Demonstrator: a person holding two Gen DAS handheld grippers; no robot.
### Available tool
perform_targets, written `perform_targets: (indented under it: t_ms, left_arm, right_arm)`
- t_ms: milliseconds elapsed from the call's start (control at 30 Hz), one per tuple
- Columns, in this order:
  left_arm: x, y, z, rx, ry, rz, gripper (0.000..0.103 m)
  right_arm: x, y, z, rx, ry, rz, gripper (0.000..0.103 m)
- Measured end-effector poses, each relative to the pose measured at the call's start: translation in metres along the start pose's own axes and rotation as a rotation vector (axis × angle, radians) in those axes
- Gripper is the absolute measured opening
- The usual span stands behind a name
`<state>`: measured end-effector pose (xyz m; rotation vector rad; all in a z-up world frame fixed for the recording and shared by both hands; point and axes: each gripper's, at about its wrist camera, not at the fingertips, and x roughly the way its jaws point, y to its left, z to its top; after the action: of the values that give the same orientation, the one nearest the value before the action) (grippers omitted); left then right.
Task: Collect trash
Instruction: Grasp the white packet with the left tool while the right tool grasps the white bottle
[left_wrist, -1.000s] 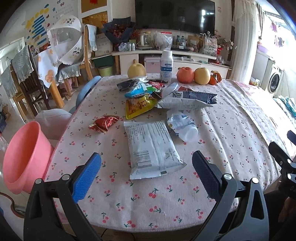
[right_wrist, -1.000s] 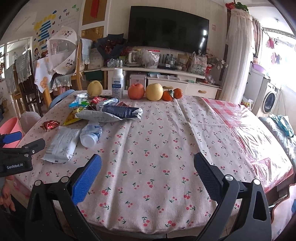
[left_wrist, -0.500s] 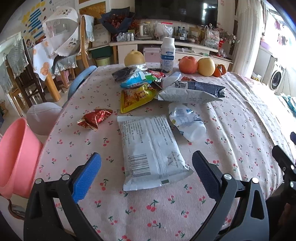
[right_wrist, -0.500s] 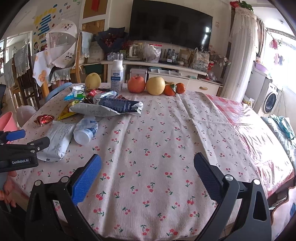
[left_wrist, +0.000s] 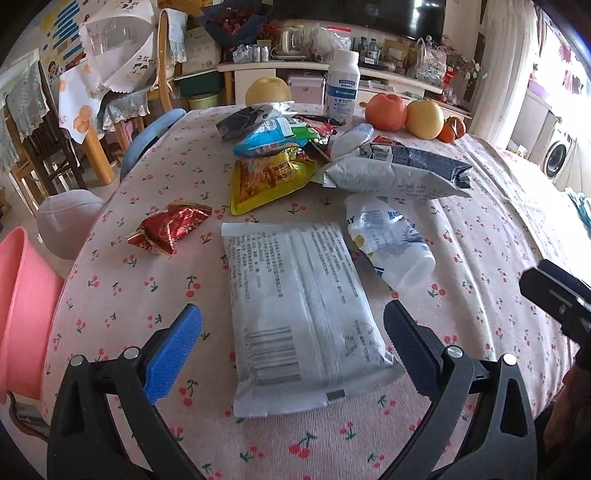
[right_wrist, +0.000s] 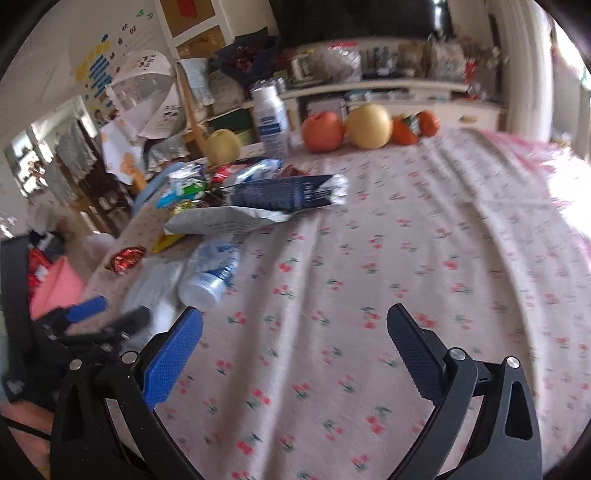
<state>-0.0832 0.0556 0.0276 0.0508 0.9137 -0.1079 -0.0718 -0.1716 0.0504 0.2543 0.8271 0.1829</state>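
A round surface (left_wrist: 480, 236) under a pale cherry-print cloth carries everything. At its left edge sits a pink plastic basin (left_wrist: 22, 317). A long grey-and-navy crumpled bag (left_wrist: 399, 173) lies across the middle, with a heap of coloured snack wrappers (left_wrist: 273, 144) behind it and a yellow foil packet (left_wrist: 266, 177) just beside it. Nearest the camera lies a flat white plastic packet (left_wrist: 295, 310) with a barcode, and a crushed clear plastic bottle (left_wrist: 391, 243) rests touching its right side. A small red foil wrapper (left_wrist: 170, 229) lies apart to the left. The left claw (left_wrist: 291, 347) hangs spread wide, its blue pads either side of the white packet's near end, gripping nothing. The right claw (right_wrist: 295, 350) is also spread wide and empty, over bare cloth in a blurred view.
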Motion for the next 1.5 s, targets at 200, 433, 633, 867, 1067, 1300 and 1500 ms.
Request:
perform_targets:
  t_ms: [200,433,633,867,1067,1300,1500]
  left_arm:
    - [0.017,-0.007,0.004,0.039,0.029,0.042,0.099]
    - [0.036,-0.005,0.01,0.022,0.064,0.055,0.099]
    - [0.04,0.008,0.016,-0.02,0.047,0.052,0.087]
    - [0.037,0.017,0.016,-0.026,0.03,0.031,0.078]
    - [0.031,0.038,0.015,-0.047,0.023,0.025,0.077]
    - [0.008,0.059,0.025,-0.101,-0.064,0.008,0.077]
    - [0.001,0.069,0.028,-0.121,-0.09,-0.016,0.077]
  right_arm:
    - [0.026,0.016,0.01,-0.018,0.056,0.135,0.098]
    - [0.052,0.037,0.021,-0.061,0.085,0.213,0.096]
    - [0.071,0.044,0.027,-0.096,0.111,0.218,0.082]
    - [0.083,0.056,0.029,-0.141,0.131,0.219,0.082]
    - [0.09,0.06,0.028,-0.163,0.139,0.177,0.075]
    - [0.097,0.08,0.019,-0.269,0.14,0.104,0.072]
    - [0.1,0.085,0.018,-0.313,0.131,0.05,0.064]
